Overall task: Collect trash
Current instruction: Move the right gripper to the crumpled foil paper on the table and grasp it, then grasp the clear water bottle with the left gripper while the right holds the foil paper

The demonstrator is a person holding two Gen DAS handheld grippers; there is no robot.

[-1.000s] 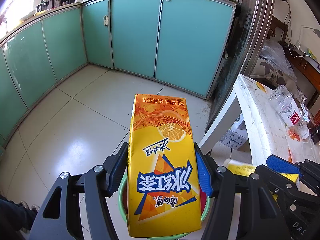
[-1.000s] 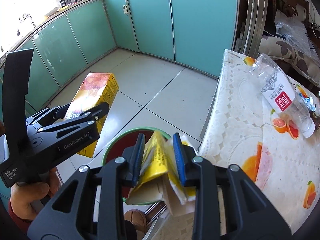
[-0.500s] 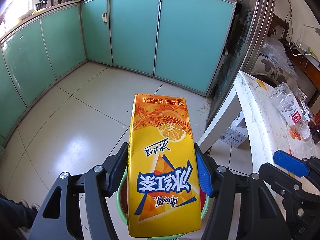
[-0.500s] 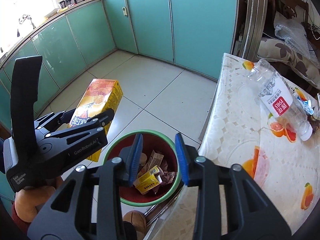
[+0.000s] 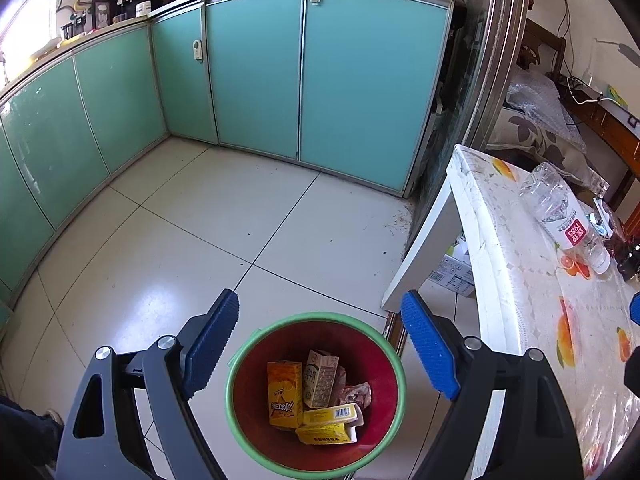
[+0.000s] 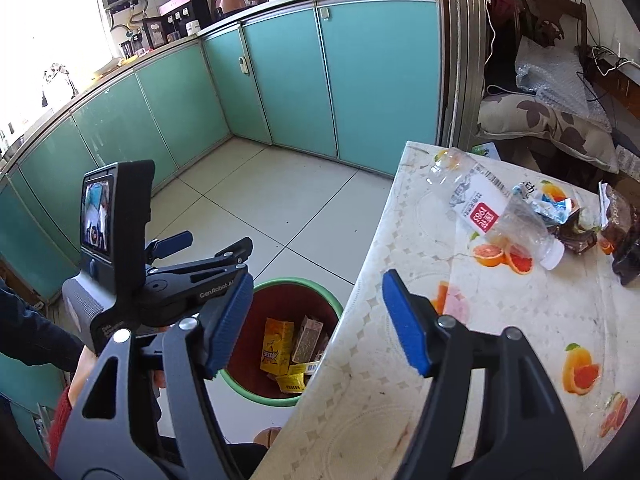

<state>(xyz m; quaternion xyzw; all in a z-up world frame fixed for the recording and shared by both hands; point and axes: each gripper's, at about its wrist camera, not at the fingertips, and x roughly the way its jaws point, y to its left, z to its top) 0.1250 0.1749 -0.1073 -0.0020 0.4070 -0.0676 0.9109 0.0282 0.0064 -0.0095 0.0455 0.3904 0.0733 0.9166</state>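
A green-rimmed red bin [image 5: 240, 396] [image 6: 334, 308] stands on the floor beside the table. Inside lie the yellow-orange tea carton [image 5: 285, 394] [image 6: 276, 344], a brown carton [image 5: 320, 378] and a small yellow box [image 5: 328, 426]. My left gripper [image 5: 320, 316] hangs over the bin, its jaws opening with nothing between them. My right gripper [image 6: 318, 288] is over the table's near edge, its jaws opening and empty too. A crushed clear bottle [image 6: 492, 210] [image 5: 564, 216] with a red label lies on the table, next to crumpled wrappers [image 6: 556, 204].
The table [image 6: 500, 320] has a fruit-print cover and its edge overhangs the bin. Teal cabinets [image 5: 320, 80] line the back and left. A cardboard box [image 5: 452, 272] sits under the table. A person's hand [image 6: 80, 376] holds the left gripper's handle.
The left gripper has opened and the tea carton has dropped into the bin. The right gripper let its yellow box fall in, opened wider, and rose toward the table.
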